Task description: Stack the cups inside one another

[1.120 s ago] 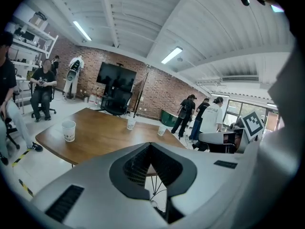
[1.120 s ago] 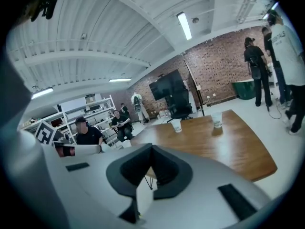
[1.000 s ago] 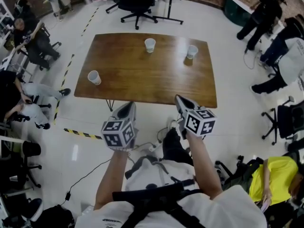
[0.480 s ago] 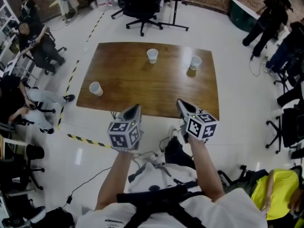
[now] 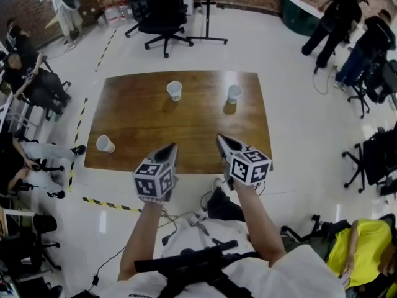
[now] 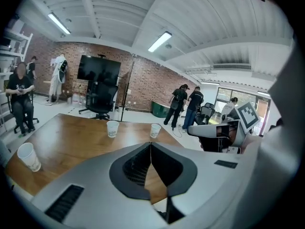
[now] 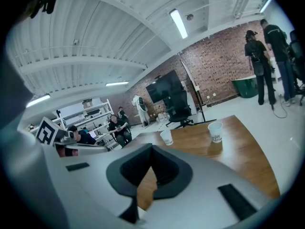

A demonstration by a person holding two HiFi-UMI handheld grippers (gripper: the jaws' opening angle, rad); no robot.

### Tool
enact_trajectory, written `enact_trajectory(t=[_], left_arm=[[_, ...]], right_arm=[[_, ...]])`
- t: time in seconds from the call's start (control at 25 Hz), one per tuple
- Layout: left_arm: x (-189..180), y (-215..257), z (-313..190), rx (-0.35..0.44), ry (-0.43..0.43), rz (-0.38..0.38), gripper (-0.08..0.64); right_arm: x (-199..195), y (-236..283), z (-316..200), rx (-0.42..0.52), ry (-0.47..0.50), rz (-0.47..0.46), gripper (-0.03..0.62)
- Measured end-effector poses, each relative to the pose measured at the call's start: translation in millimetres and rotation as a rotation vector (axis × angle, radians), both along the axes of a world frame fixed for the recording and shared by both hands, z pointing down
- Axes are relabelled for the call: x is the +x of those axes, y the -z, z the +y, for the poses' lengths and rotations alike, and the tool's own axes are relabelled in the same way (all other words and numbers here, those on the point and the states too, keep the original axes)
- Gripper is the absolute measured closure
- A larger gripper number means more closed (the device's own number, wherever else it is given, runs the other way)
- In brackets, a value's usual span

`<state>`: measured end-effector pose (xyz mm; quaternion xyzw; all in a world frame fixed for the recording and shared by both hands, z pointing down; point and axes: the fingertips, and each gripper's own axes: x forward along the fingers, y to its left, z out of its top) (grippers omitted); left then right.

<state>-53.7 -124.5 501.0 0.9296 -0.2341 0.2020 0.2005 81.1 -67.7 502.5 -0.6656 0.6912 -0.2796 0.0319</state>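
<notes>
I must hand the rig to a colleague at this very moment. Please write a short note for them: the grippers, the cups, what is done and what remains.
Left gripper: shut, empty, at the near edge of the table.
Right gripper: shut, empty, beside it.
Cups: all three stand upright and apart. The left cup is near the front left corner; the middle cup and the right cup are towards the far edge.
Done: nothing stacked yet.
Left: set one cup into another, then add the third.

Three white cups stand upright, open ends up, well apart on the wooden desk: the left cup near its front-left edge, the middle cup and right cup toward the back
</notes>
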Motion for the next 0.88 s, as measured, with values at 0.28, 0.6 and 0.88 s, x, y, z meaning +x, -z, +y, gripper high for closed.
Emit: enact_trajectory(t=[0.28,0.6,0.88], left_arm=[[85.2,-3.1,-21.9,0.014,-0.144,-0.047,0.499],[183.4,-10.8,-37.7,0.079,-0.291,-0.138,0.435],[258.6,-21.5,-42.6,0.151,-0.423,-0.232,0.419]], right_arm=[[61.0,-9.7,-10.6,-0.014,-0.075,-0.027,0.580],[134.4,-13.9,-8.6,-0.028,-0.153,-0.023,0.580],[179.8,-23.5,-7.8,-0.048,-0.198,-0.033,0.580]])
